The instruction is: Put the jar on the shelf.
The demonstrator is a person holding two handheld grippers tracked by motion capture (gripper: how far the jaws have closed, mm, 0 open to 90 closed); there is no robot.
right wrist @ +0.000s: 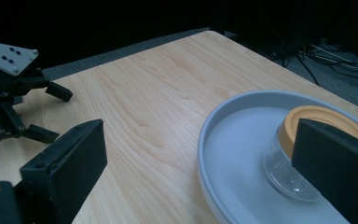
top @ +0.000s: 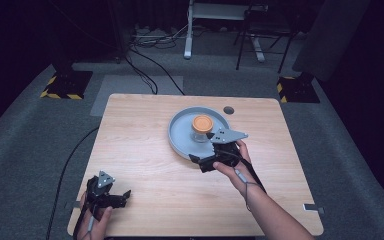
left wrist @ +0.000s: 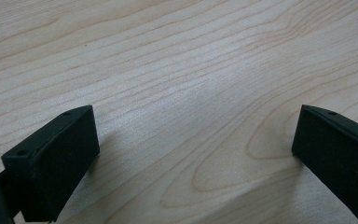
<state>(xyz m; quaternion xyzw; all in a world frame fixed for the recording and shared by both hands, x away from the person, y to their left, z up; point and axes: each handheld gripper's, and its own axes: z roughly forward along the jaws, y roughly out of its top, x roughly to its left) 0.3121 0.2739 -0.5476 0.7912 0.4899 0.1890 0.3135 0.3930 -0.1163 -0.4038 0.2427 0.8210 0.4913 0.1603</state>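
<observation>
A jar (top: 202, 128) with an orange lid (right wrist: 324, 123) stands upright in a grey tray (top: 180, 140) near the far edge of the desk (top: 145, 150), right of its middle. The right gripper (top: 203, 148) sits at the tray's near rim, jaws wide, one just beside the jar (touching or not, I cannot tell). The left gripper (top: 123, 195) rests near the desk's near left corner, well apart, jaws wide over bare wood.
</observation>
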